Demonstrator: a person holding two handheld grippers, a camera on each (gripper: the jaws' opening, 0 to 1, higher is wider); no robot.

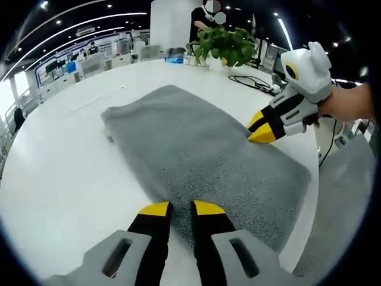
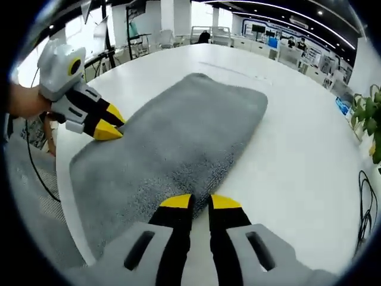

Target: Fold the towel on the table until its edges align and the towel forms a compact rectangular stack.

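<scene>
A grey towel (image 1: 202, 149) lies flat on the white table (image 1: 65, 167) as a long rectangle; it is also in the right gripper view (image 2: 178, 131). My left gripper (image 1: 182, 208) is at the towel's near long edge. Its yellow-tipped jaws are drawn together with only a thin slit, and nothing is lifted. From the other side the left gripper (image 2: 110, 124) shows with its tips touching that edge. My right gripper (image 2: 201, 201) sits low at the opposite long edge, jaws equally close. The right gripper (image 1: 261, 127) rests its tips on the towel's border, held by a hand.
A potted plant (image 1: 223, 44) and black cables (image 1: 253, 82) sit at the table's far end. The table's edge (image 1: 309, 214) runs just past the towel's short end, with grey floor (image 1: 345, 196) beyond. Desks and people stand in the background.
</scene>
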